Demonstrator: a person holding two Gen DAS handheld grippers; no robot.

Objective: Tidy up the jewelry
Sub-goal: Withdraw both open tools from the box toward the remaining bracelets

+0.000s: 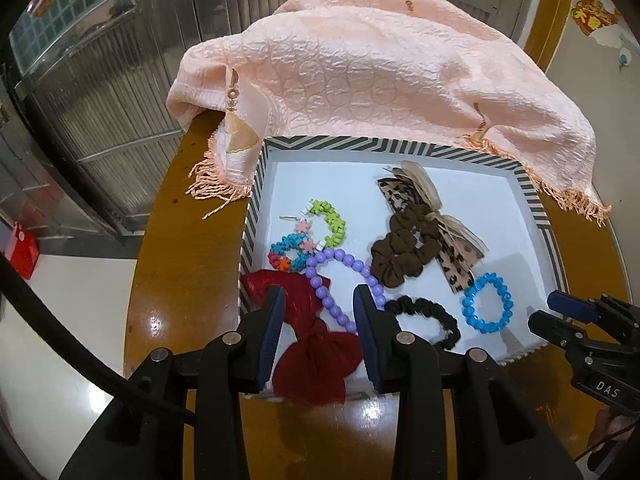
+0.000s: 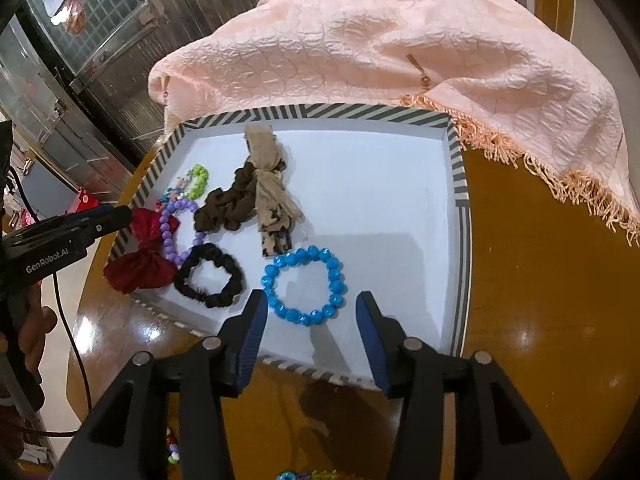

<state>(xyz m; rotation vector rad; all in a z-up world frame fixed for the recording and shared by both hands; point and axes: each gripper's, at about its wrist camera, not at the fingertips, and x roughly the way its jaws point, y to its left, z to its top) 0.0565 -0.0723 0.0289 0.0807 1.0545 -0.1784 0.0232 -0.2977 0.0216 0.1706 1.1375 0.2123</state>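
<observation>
Hovering at the near edge of the striped tray (image 2: 460,184), both grippers had their jaws apart with nothing between the pads. The left gripper (image 1: 318,320) hung over the tray's seven o'clock corner, above the red bow (image 1: 316,344), which lay draped half across the near rim, probably because it had been let go there rather than set flat. The right gripper (image 2: 312,320) stood spread at six o'clock, just above the blue bead bracelet (image 2: 304,286), which lay flat and round on the white floor of the tray.

Next to the bracelet, toward nine o'clock, sat the black scrunchie (image 2: 208,276), apart from it but close. The purple bead strand (image 1: 340,284) ran from the bow up toward the tray's middle, its far end touching the multicoloured flower bracelet (image 1: 308,236) near the left wall. At the centre lay the brown scrunchie (image 1: 404,252) with the leopard-print ribbon bow (image 1: 436,220) resting across it.

The pieces were crowded into the left and near half, leaving the far right part bare, so I judged the collecting largely done and the sorting less so. Beyond the tray, at twelve o'clock, a peach fringed shawl (image 1: 380,72) was heaped on the brown wooden table (image 2: 540,280), its tassels hanging just behind the far rim.
</observation>
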